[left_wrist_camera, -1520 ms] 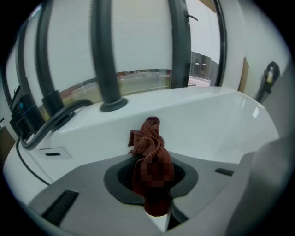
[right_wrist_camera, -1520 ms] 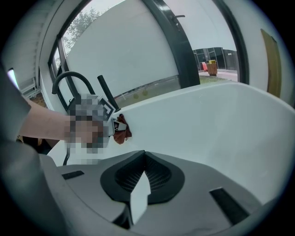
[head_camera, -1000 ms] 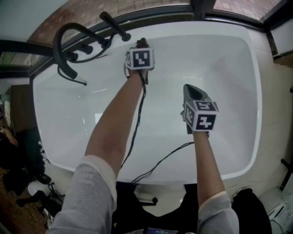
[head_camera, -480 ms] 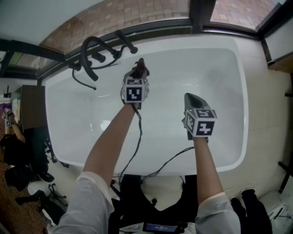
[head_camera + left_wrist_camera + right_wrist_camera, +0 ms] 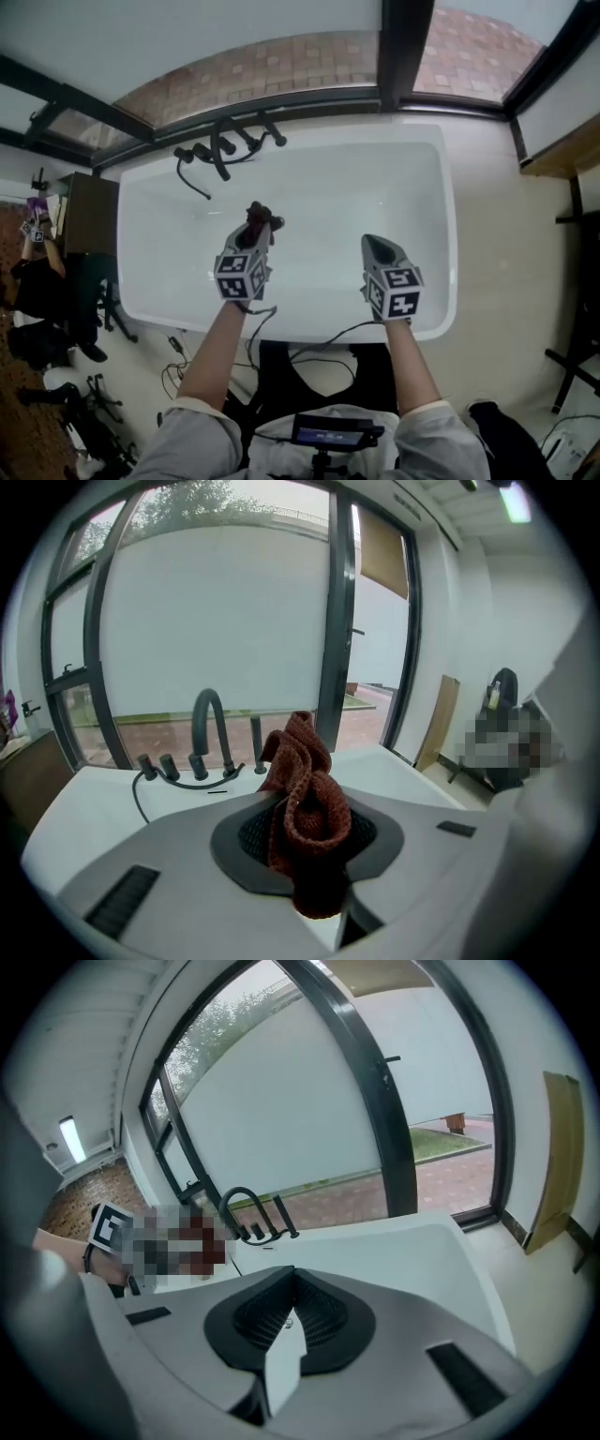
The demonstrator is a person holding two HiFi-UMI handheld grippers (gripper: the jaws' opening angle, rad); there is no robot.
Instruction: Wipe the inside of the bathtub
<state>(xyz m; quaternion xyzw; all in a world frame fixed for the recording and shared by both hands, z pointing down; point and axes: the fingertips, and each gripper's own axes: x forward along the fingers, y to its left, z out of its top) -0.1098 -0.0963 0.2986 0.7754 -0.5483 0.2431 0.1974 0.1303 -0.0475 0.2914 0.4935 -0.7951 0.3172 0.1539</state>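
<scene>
The white bathtub (image 5: 448, 225) lies below me with its black faucet (image 5: 220, 150) on the far left rim. My left gripper (image 5: 255, 230) hangs over the near half of the tub, shut on a dark red knitted cloth (image 5: 261, 218). In the left gripper view the cloth (image 5: 305, 808) bunches up between the pads of the left gripper (image 5: 305, 846), with the faucet (image 5: 208, 724) beyond. My right gripper (image 5: 375, 247) hovers over the tub's near right part. The right gripper (image 5: 289, 1321) is shut with nothing in it, pointing toward the faucet (image 5: 246, 1208).
A black window frame (image 5: 398, 47) runs behind the tub, with a brick ledge (image 5: 281, 61) outside. A dark cabinet (image 5: 89, 216) stands left of the tub. Cables (image 5: 309, 337) trail over the near rim. A wooden panel (image 5: 560, 1157) leans at the right.
Both grippers have drawn back from the far side toward the near rim, the left one leaving the faucet area with the cloth. The tub looks smaller and farther below.
</scene>
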